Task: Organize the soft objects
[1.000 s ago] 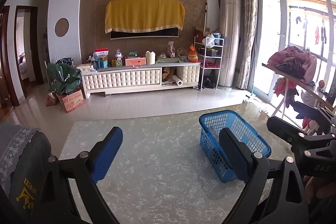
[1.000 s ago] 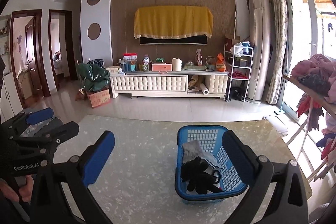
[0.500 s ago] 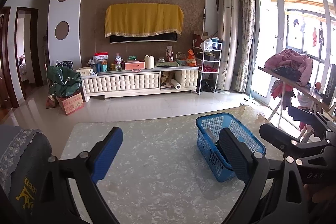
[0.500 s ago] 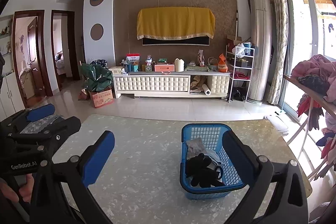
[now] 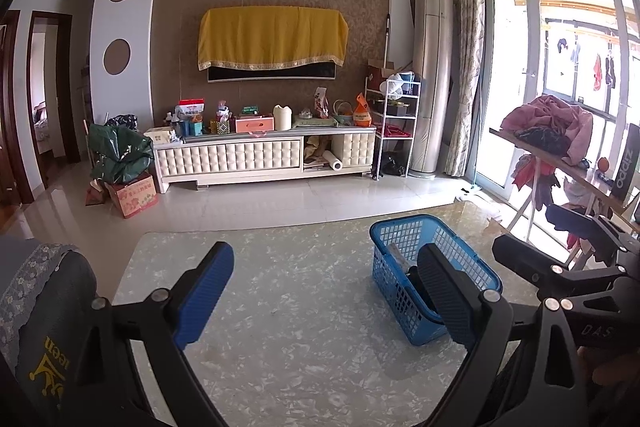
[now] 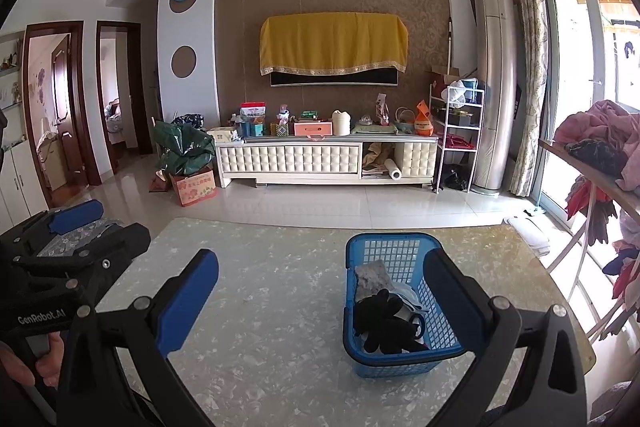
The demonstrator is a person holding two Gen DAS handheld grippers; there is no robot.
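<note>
Blue basket (image 6: pixel 400 361) lengthwise toward TV wall

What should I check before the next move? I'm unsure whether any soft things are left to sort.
1. Left tongs open and empty: ok.
2. Right tongs open and empty: ok.
3. Blue basket upright on the table: ok.
4. Soft things inside the basket, a black glove and a grey cloth: ok.
5. Loose soft things on the visible tabletop: none seen, ok.
6. Table area close under the tongs: hidden, cannot tell.
</note>
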